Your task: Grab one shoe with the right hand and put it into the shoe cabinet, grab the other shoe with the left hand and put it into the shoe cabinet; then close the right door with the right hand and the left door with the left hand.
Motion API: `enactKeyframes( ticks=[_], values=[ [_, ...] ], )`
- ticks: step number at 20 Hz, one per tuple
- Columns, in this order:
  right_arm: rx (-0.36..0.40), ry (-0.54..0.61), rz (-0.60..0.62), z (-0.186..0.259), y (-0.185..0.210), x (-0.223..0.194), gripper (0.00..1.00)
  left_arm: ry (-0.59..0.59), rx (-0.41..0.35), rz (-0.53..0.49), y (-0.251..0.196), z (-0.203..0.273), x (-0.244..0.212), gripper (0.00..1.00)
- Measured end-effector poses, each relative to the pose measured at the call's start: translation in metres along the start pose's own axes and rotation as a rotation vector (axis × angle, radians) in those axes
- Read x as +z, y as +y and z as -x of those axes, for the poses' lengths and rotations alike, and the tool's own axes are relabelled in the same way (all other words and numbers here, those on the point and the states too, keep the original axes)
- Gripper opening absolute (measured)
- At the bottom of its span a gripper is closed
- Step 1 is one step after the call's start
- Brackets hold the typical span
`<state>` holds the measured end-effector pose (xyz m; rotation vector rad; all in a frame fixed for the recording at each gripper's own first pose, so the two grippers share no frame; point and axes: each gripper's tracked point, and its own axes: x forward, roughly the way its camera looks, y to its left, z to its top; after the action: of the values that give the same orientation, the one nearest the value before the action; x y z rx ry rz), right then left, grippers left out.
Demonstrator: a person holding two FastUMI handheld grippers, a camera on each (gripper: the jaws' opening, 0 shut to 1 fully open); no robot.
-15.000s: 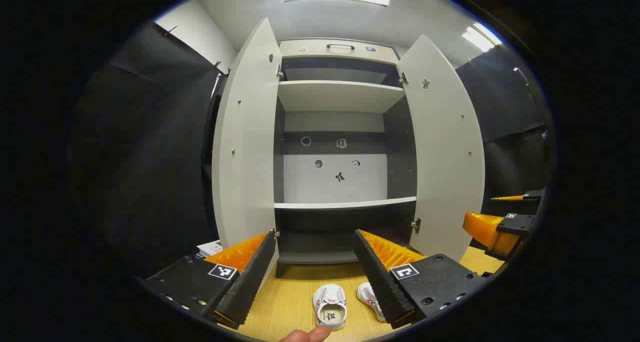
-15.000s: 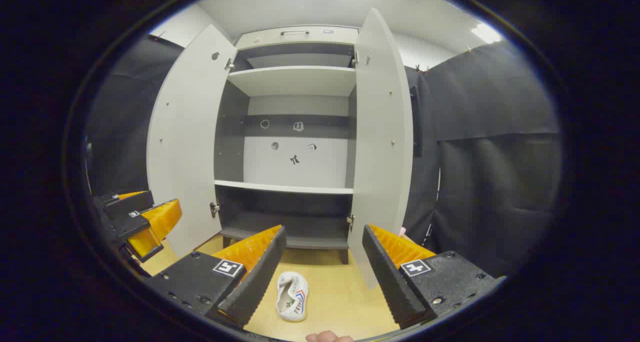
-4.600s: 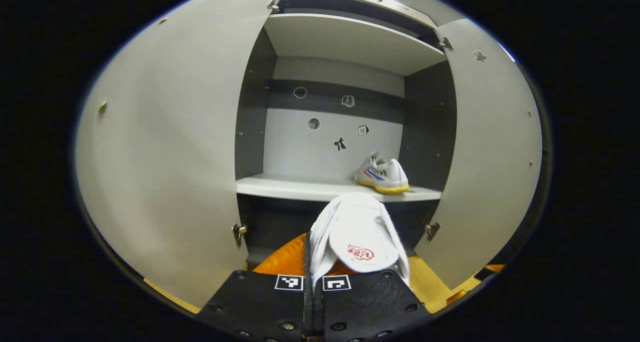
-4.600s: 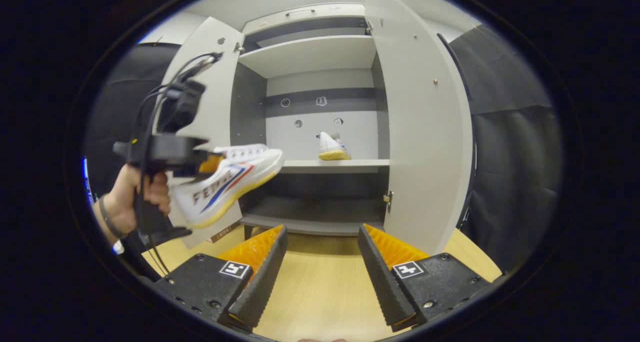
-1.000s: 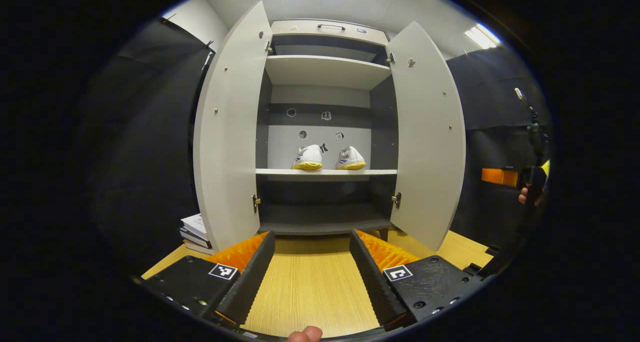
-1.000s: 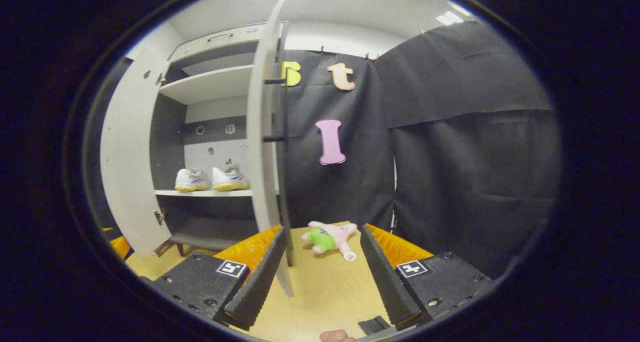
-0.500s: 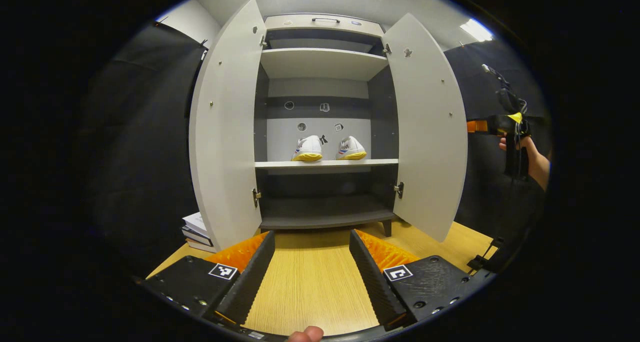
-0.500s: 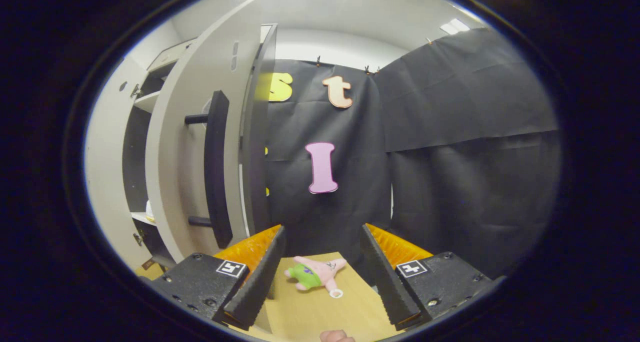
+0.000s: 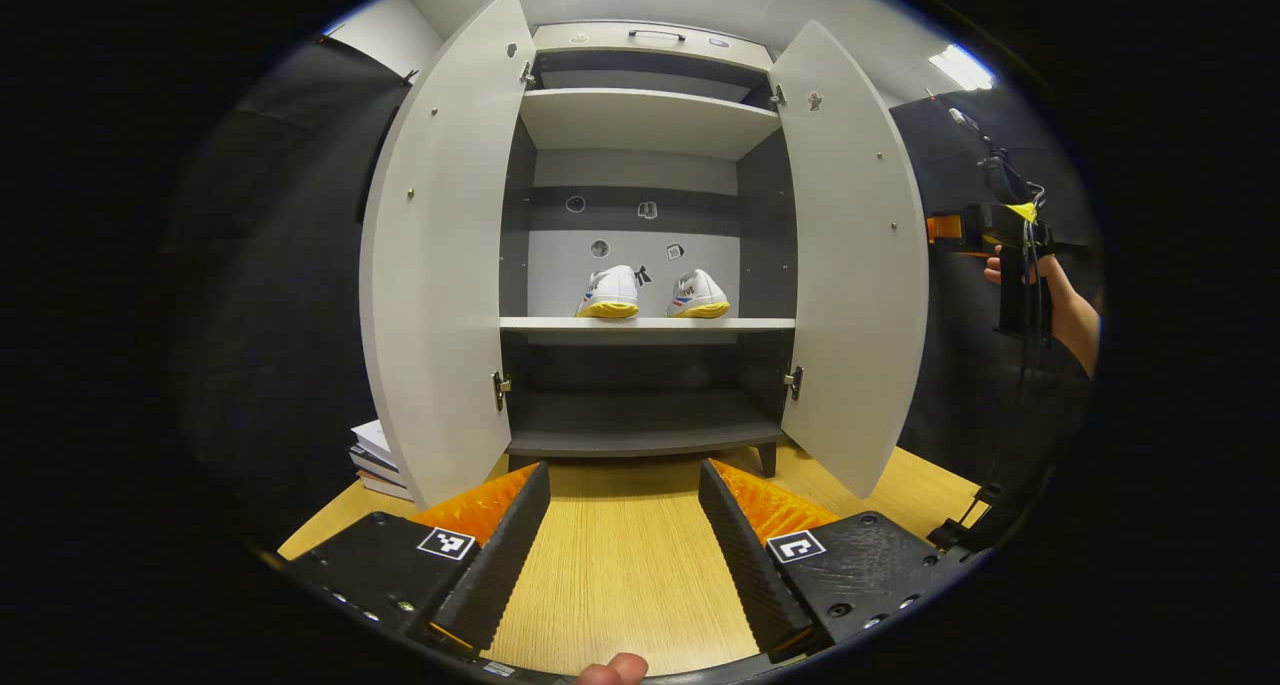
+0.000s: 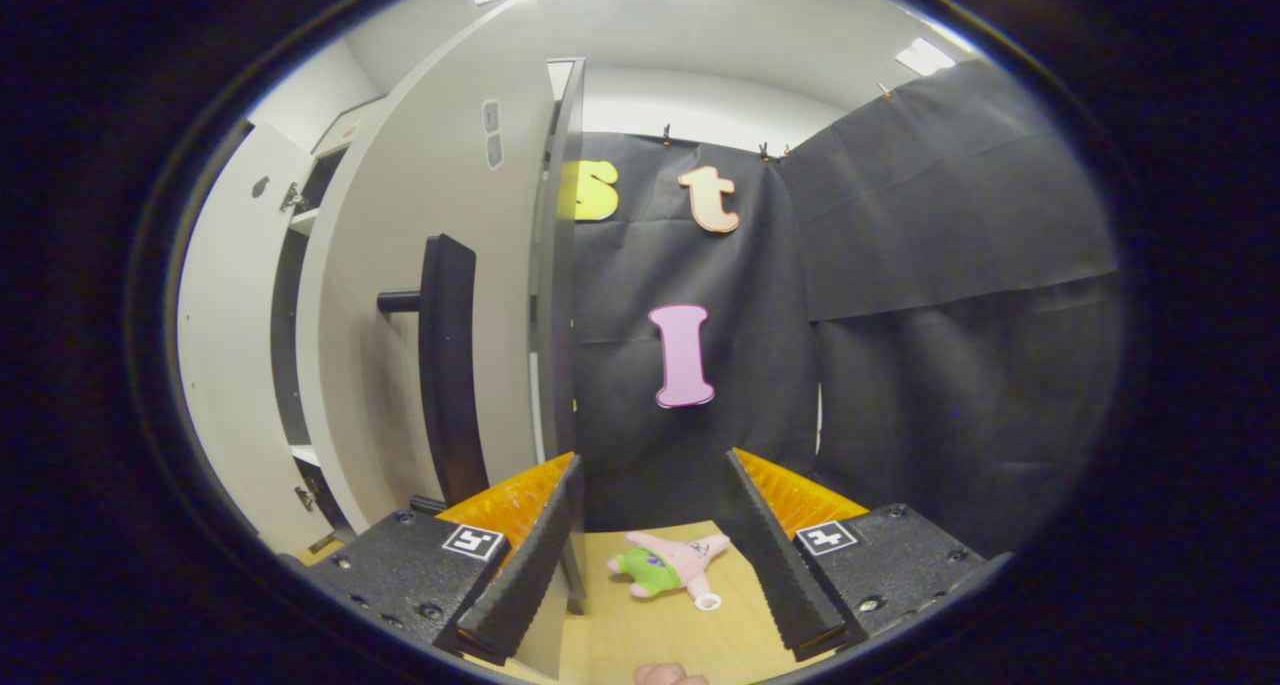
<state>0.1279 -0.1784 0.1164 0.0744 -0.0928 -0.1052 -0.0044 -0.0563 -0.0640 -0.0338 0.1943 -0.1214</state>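
Note:
Two white shoes, one (image 9: 609, 293) on the left and one (image 9: 698, 295) on the right, stand side by side on the middle shelf (image 9: 646, 324) of the shoe cabinet. Both doors hang open, the left door (image 9: 440, 265) and the right door (image 9: 850, 255). My left gripper (image 9: 622, 555) is open and empty, low above the wooden floor in front of the cabinet. My right gripper (image 10: 650, 555) is open and empty, just behind the right door's outer face (image 10: 430, 295), beside its dark bar handle (image 10: 447, 365). In the left gripper view the right gripper (image 9: 975, 230) sits past that door, held by a hand.
A stack of books (image 9: 378, 455) lies on the floor left of the cabinet. A pink and green plush toy (image 10: 668, 566) lies on the wooden floor (image 10: 640, 635) behind the right door. Black cloth walls close in both sides.
My right gripper has edged closer to the right door's outer face and handle. The left gripper has shifted only slightly. Shoes and doors stay as they were.

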Motion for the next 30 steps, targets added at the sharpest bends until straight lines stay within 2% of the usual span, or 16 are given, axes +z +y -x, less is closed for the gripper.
enactKeyframes(
  ticks=[5,11,16,19,23,27,30],
  values=[
    [0.068,0.007,-0.020,-0.001,0.064,-0.005,0.92,0.012,0.002,-0.004,0.002,-0.001,-0.003,0.90],
    [0.178,0.025,-0.049,-0.022,0.147,-0.015,0.92,0.020,0.077,0.015,0.030,0.009,-0.008,0.90],
    [0.158,0.000,-0.030,-0.010,0.140,-0.008,0.94,0.028,0.141,0.038,0.053,0.017,-0.014,0.90],
    [0.157,-0.007,-0.031,0.019,0.121,-0.015,0.94,0.035,0.182,0.046,0.069,0.022,-0.019,0.90],
    [0.164,-0.007,-0.001,0.079,0.099,-0.046,0.94,0.043,0.255,0.054,0.095,0.032,-0.025,0.90],
    [0.183,0.019,0.028,0.127,0.104,-0.085,0.93,0.056,0.356,0.073,0.137,0.044,-0.031,0.90],
    [0.219,0.034,0.044,0.151,0.111,-0.104,0.94,0.050,0.430,0.036,0.179,0.049,-0.025,0.90]
  ],
)
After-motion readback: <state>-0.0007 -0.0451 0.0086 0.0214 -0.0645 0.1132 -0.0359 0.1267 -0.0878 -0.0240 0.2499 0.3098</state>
